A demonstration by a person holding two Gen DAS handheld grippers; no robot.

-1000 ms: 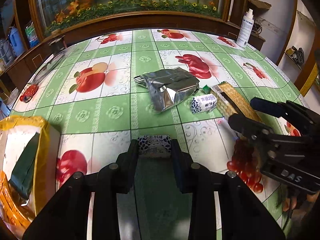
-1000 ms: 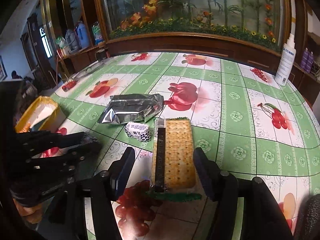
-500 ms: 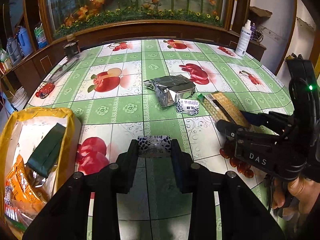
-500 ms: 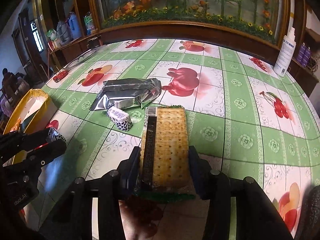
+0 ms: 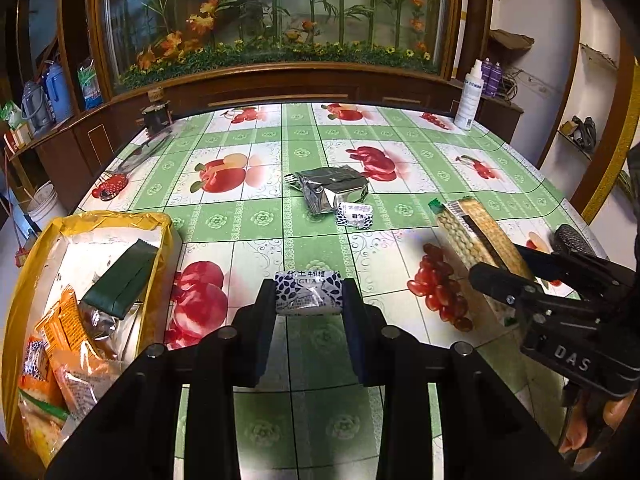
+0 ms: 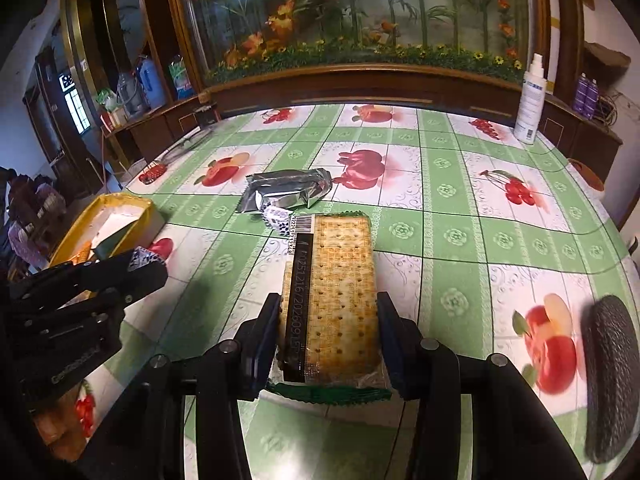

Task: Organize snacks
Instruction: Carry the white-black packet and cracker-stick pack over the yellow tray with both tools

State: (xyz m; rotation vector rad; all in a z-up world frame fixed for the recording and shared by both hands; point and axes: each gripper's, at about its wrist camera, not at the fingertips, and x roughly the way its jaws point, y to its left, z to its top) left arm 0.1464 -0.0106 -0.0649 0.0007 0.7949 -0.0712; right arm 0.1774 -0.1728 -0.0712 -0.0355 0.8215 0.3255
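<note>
My left gripper (image 5: 308,294) is shut on a small blue-and-white wrapped candy (image 5: 309,293), held above the table. My right gripper (image 6: 328,320) is shut on a clear pack of square crackers (image 6: 332,296), lifted off the cloth; the same cracker pack (image 5: 476,236) shows at the right of the left wrist view. A yellow bag (image 5: 24,280) with several snacks inside lies open at the left, the yellow bag (image 6: 116,220) also showing in the right wrist view. On the table remain a silver foil pack (image 5: 332,188) and a second small candy (image 5: 354,215).
The table (image 5: 256,216) wears a green and white fruit-print cloth. A white spray bottle (image 5: 470,96) stands at the far right edge. A red-handled tool (image 5: 116,184) lies far left. A dark oval object (image 6: 612,376) sits at the near right. A wooden cabinet with a planted glass tank backs the table.
The right gripper's jaws closed onto the cracker pack and lifted it off the table. The left gripper, still holding its candy, pulled back and up, bringing the yellow bag further into view.
</note>
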